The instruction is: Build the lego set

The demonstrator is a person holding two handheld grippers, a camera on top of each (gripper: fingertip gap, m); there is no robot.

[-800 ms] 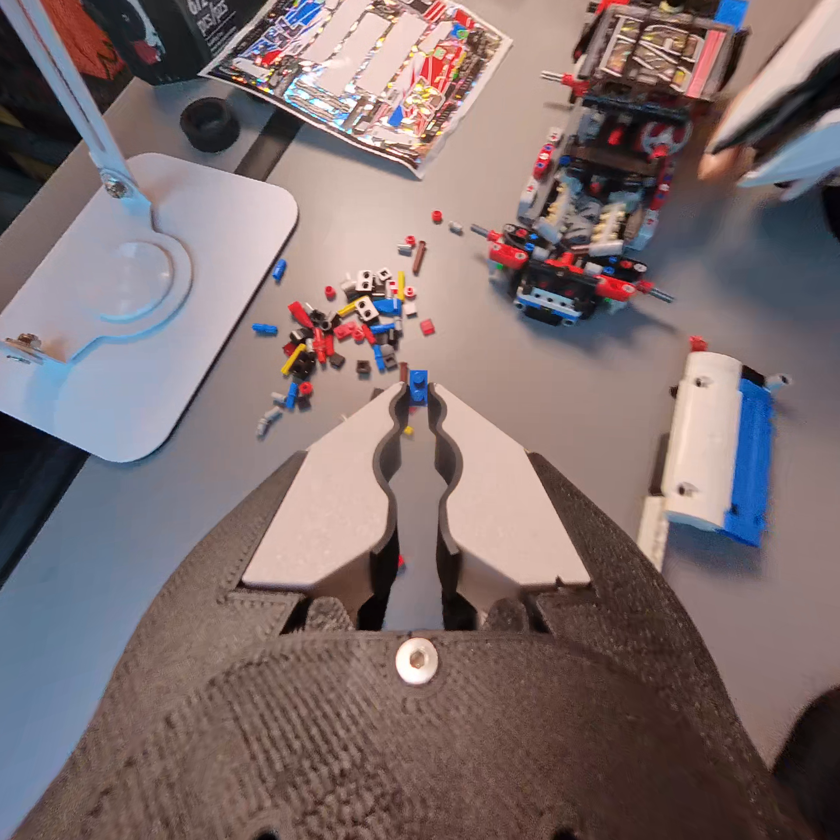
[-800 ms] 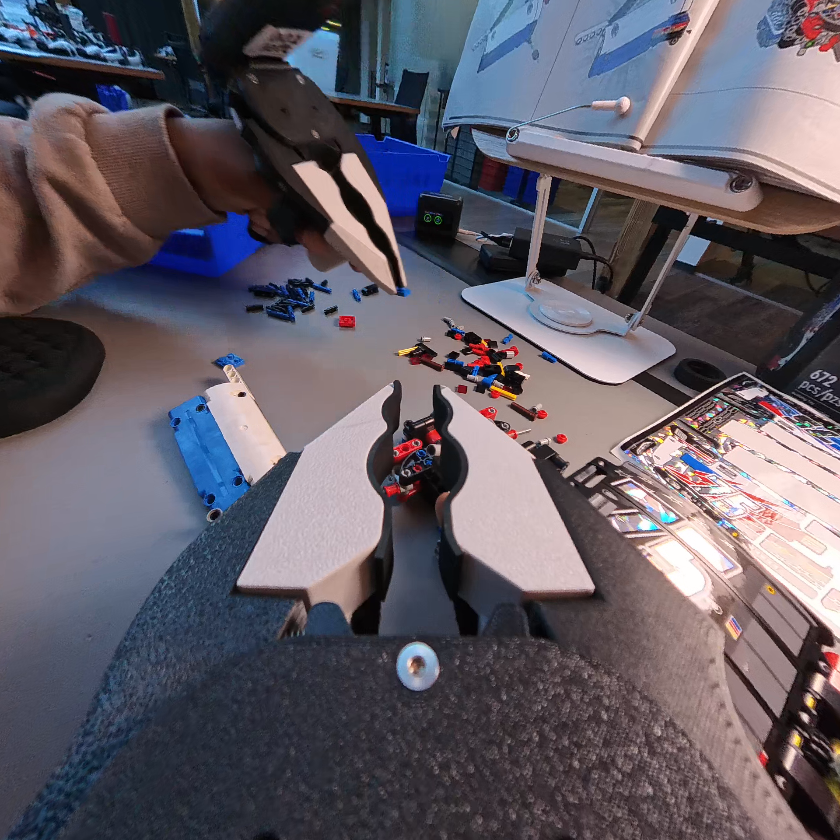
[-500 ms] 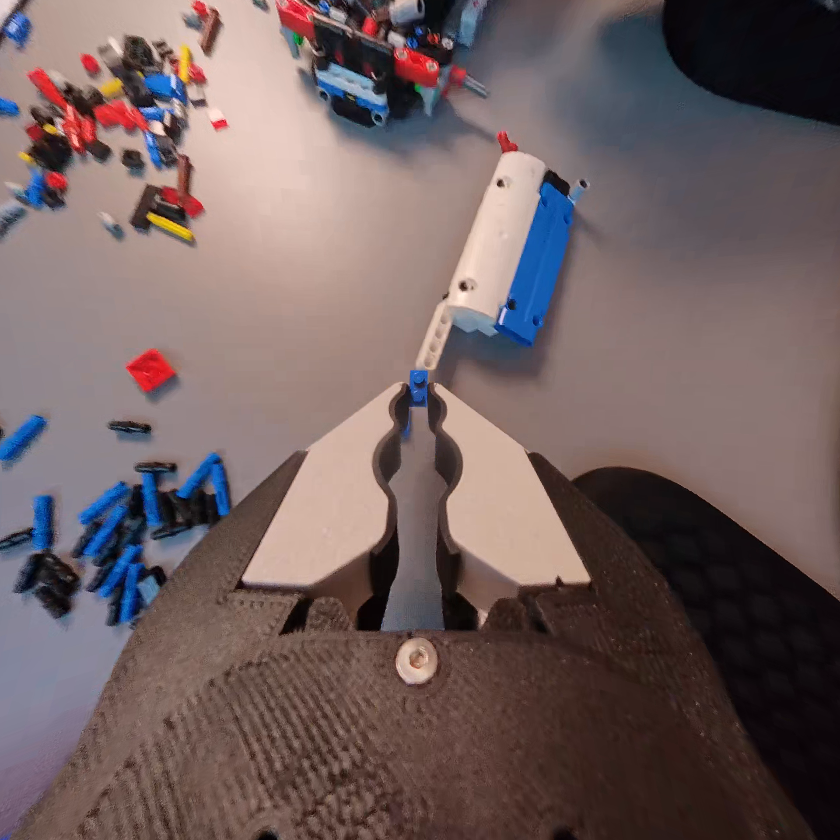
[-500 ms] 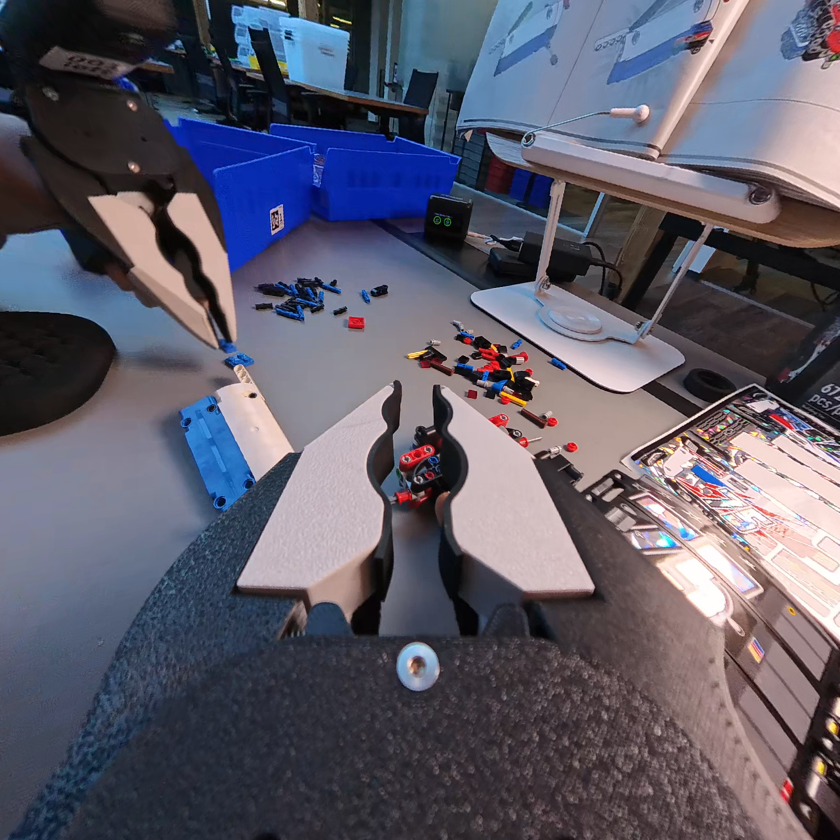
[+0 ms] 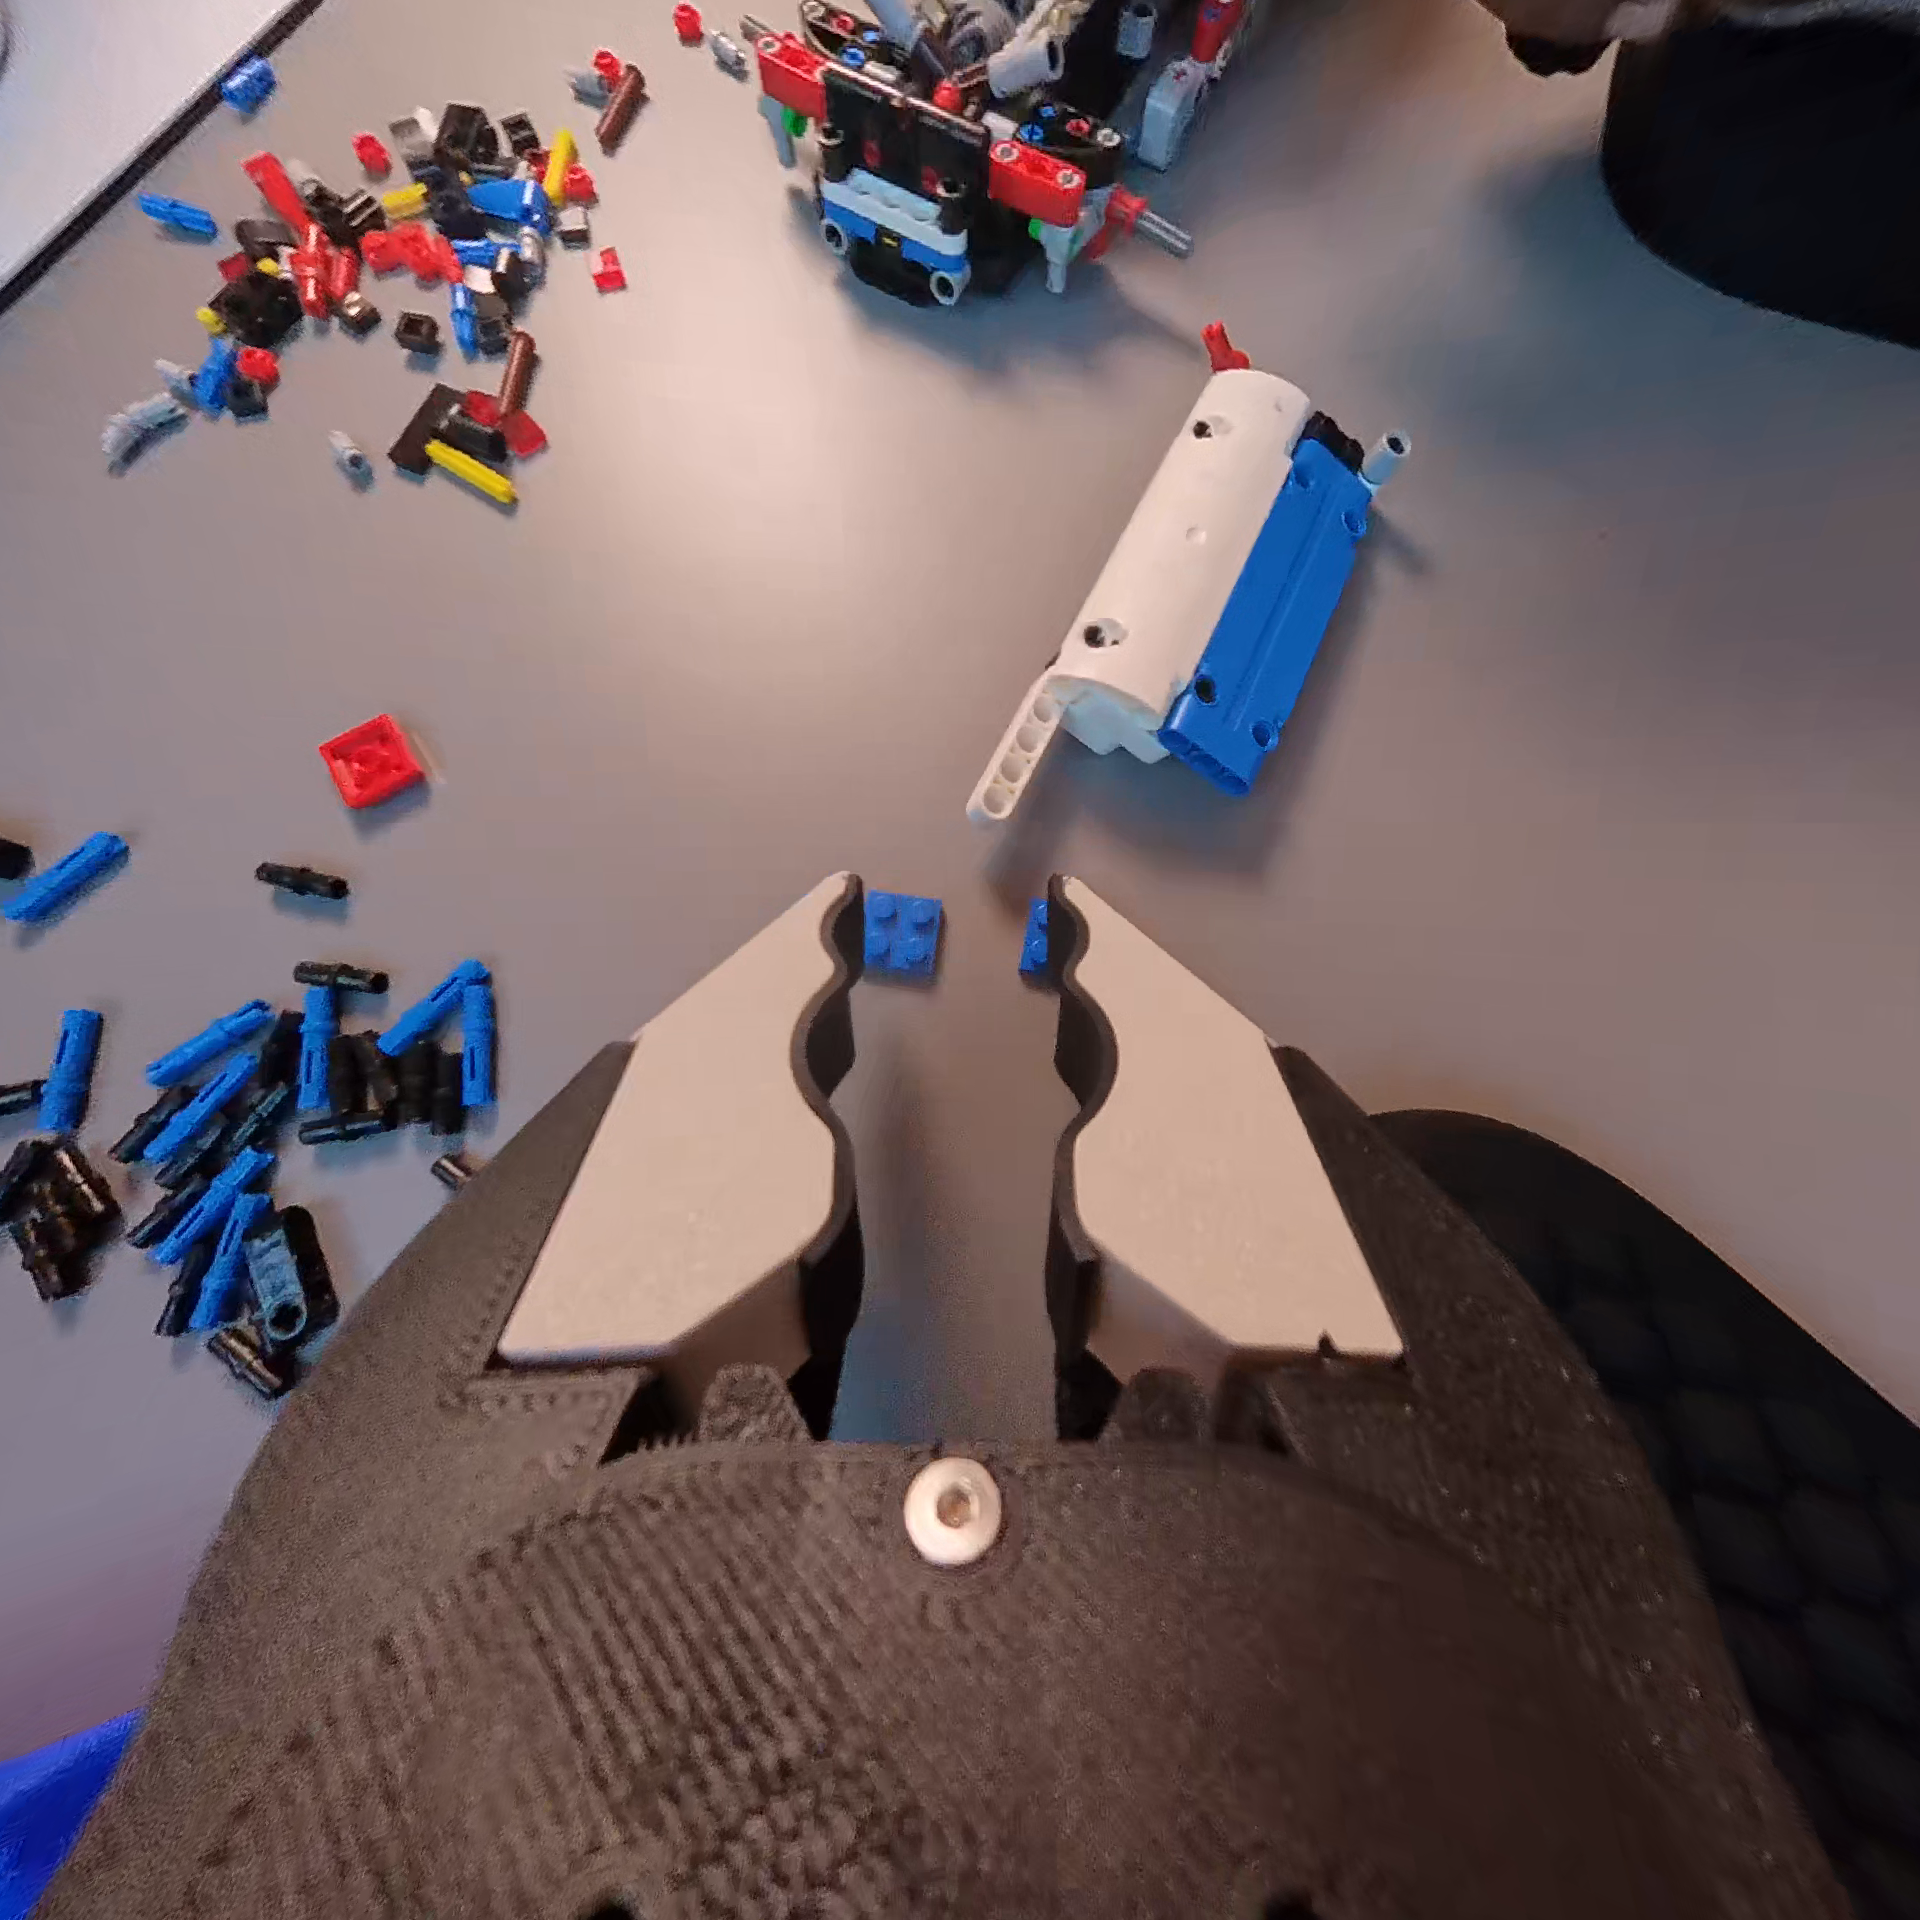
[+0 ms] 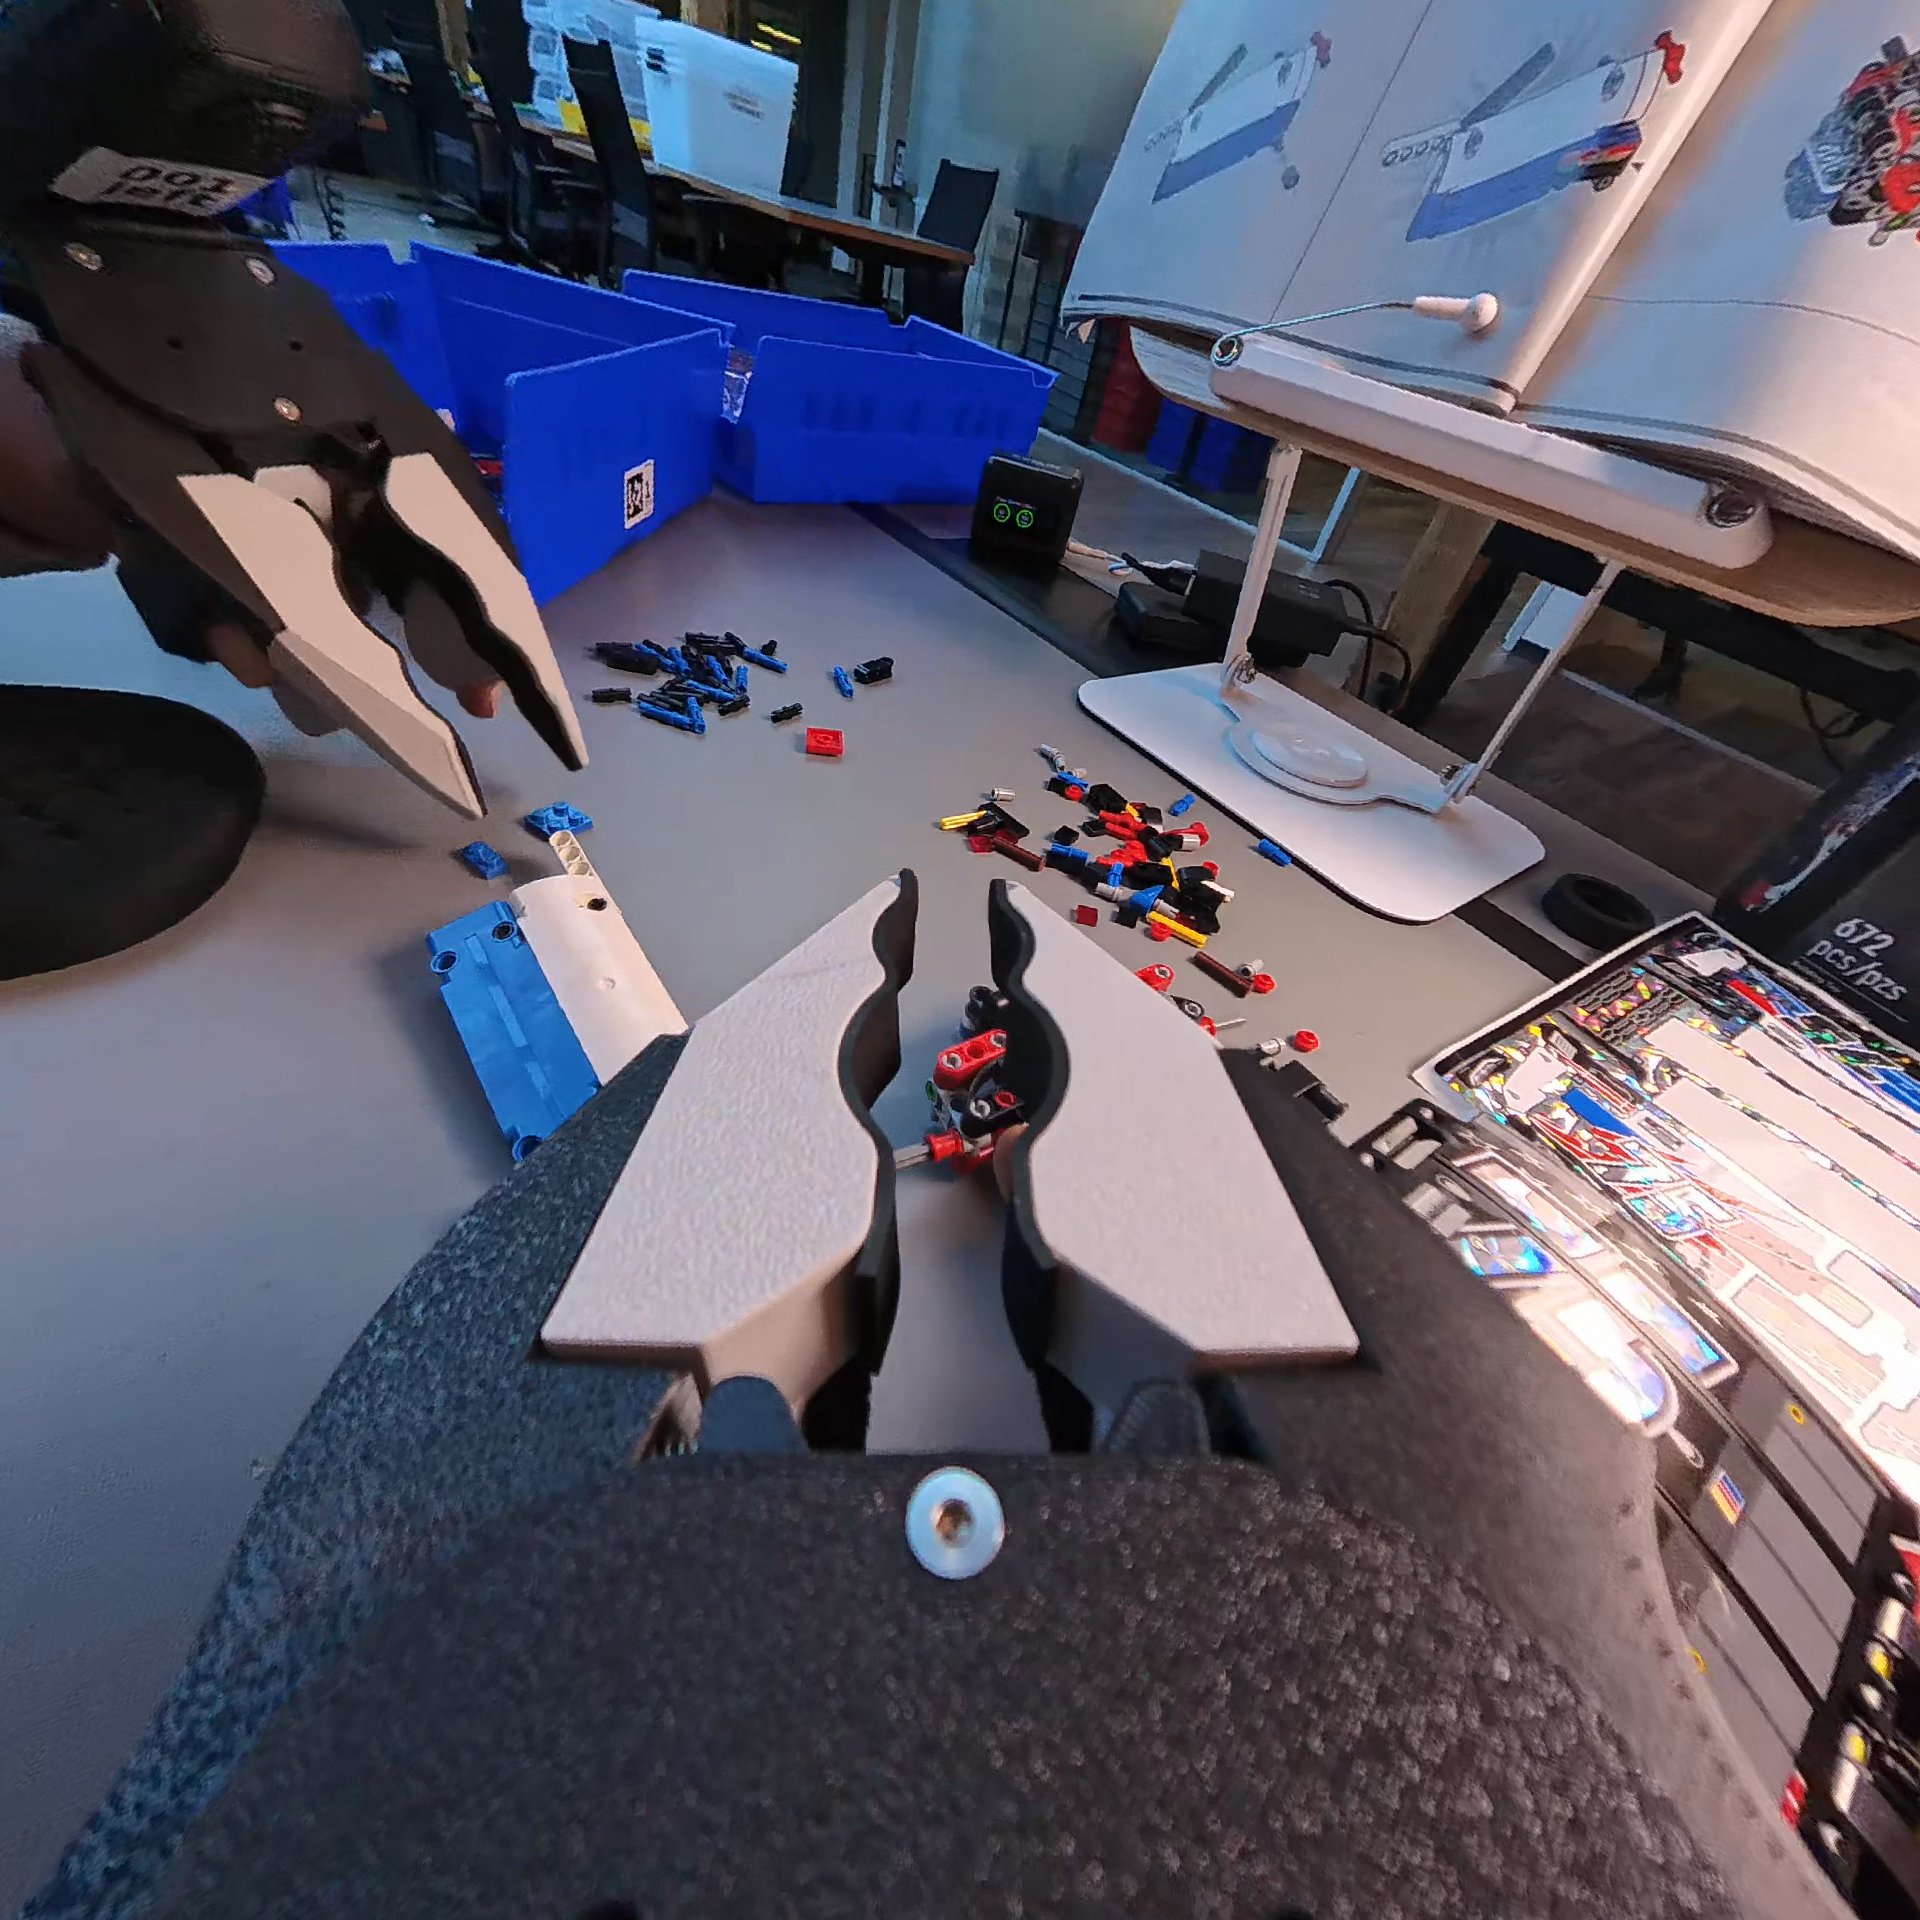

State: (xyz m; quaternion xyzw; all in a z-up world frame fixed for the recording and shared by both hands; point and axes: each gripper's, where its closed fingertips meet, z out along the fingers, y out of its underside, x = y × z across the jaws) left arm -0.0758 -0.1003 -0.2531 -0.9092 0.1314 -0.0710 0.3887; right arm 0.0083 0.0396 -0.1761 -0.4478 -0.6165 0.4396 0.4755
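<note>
My left gripper (image 5: 956,914) is open and low over the grey table. A blue 2x2 plate (image 5: 902,935) lies by its left fingertip and a smaller blue piece (image 5: 1035,935) by its right fingertip. A white and blue panel assembly (image 5: 1195,592) lies just beyond. The right wrist view shows the left gripper (image 6: 525,784) open above both blue pieces (image 6: 559,821) (image 6: 483,859) and the panel (image 6: 551,977). My right gripper (image 6: 954,894) hovers over the front of the lego car (image 6: 966,1081). Its jaws stand a narrow gap apart with nothing between the tips.
The car (image 5: 956,156) sits far ahead. A mixed pile of small pieces (image 5: 395,260), a red plate (image 5: 372,761) and blue and black pins (image 5: 260,1091) lie left. A black pad (image 5: 1714,1403) is at right. Sticker sheet (image 6: 1683,1122), manual stand (image 6: 1309,769) and blue bins (image 6: 727,416) ring the table. Left tips to right tips: about 20 cm. The red plate (image 5: 372,761) is about 11 cm from my left fingertips and 25 cm from my right. The right camera catches it too, in the right wrist view (image 6: 821,743).
My left gripper carried the small blue piece from over the mixed pile to beside the panel, then opened; the piece now lies on the table. The right gripper barely moved.
</note>
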